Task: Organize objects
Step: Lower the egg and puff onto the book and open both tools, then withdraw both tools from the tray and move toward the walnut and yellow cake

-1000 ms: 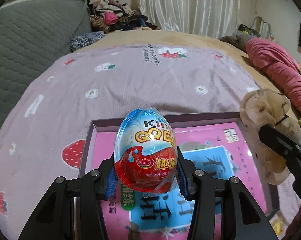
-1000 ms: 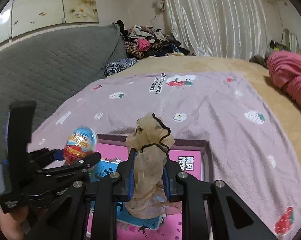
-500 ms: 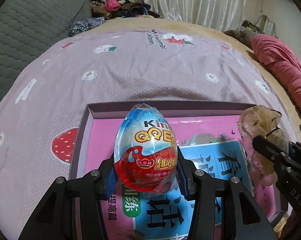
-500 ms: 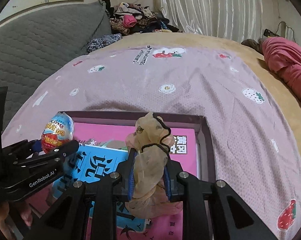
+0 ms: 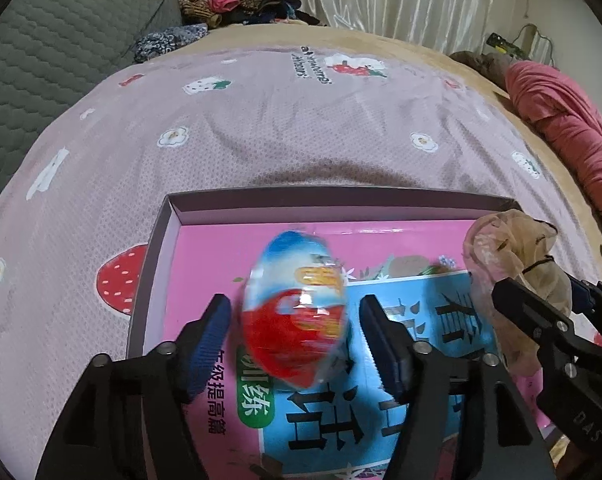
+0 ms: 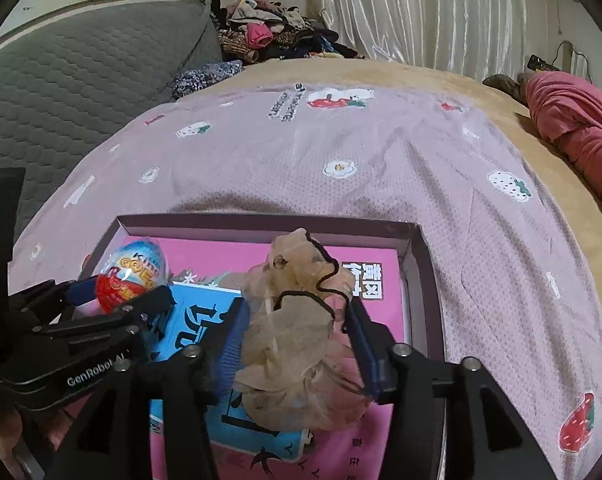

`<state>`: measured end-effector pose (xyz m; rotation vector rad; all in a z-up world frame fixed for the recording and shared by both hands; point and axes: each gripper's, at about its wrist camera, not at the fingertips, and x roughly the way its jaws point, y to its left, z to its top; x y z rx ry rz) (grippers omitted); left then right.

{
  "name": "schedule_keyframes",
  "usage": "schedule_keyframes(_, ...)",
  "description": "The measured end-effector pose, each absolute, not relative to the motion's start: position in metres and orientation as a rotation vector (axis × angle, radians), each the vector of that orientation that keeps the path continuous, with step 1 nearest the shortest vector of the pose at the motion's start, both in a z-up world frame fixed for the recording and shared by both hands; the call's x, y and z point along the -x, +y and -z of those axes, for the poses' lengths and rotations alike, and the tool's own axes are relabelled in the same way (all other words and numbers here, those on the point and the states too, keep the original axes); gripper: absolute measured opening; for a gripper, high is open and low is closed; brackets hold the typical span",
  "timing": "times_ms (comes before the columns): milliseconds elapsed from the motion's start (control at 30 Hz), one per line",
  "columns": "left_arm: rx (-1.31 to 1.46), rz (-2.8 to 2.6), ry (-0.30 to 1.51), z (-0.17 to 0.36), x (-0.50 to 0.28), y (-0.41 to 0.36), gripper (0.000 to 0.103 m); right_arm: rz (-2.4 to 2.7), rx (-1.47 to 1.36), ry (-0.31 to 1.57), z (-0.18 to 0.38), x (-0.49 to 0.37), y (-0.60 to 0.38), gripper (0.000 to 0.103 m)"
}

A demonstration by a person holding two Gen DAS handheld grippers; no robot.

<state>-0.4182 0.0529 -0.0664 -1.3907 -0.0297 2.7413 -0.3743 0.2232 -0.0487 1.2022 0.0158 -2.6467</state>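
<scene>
Left claw (image 5: pixel 295 312) is spread: both blue pads (image 5: pixel 211 332) stand clear of the chocolate egg (image 5: pixel 295 312), which is motion-blurred between them at frame centre of the left view. I read that as a release in progress, egg dropping into the box (image 5: pixel 301 194) below. In the right view the same egg (image 6: pixel 131 270) sits at mid left, over the box's near-left corner, so the drop point looks deliberate: inside the wall, on the left side.

Right claw (image 6: pixel 297 340) is parted too. The beige scrunchie (image 6: pixel 297 332) fills the gap; its left side bulges against the left pad, but a sliver of space shows by the right pad. I can't tell if it is still lightly pinched or just resting there. It hangs over the box's right half, so I judge each item is meant for its own side.

Box is a shallow dark-walled tray, lined with a pink-and-blue printed booklet (image 5: pixel 421 320) lying flat.

Surface is a bed, not a bench: mauve sheet (image 5: pixel 261 128) with strawberry and flower prints, soft, slightly dented behind the box. Egg may roll on landing.

Room: grey quilted headboard (image 6: pixel 81 68) upper left, clothes pile (image 6: pixel 269 36) top centre, white curtains (image 6: pixel 421 12) upper right, pink blanket (image 6: pixel 573 120) at right edge.
</scene>
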Motion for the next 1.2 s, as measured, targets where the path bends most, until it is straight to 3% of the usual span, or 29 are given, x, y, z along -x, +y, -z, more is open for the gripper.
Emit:
schedule_keyframes(200,1.357,-2.75,-0.048,0.058,0.413,0.053,0.077,2.642,-1.177,-0.019,0.041,0.37,0.226,0.061)
schedule_keyframes(600,1.333,-2.75,-0.066,0.049,0.409,0.049,0.081,2.662,-1.154,-0.028,0.034,0.366,0.228,0.072)
schedule_keyframes(1200,1.208,-2.819,-0.141,0.008,0.381,0.026,0.083,2.69,-1.08,-0.032,0.01,0.349,0.234,0.082)
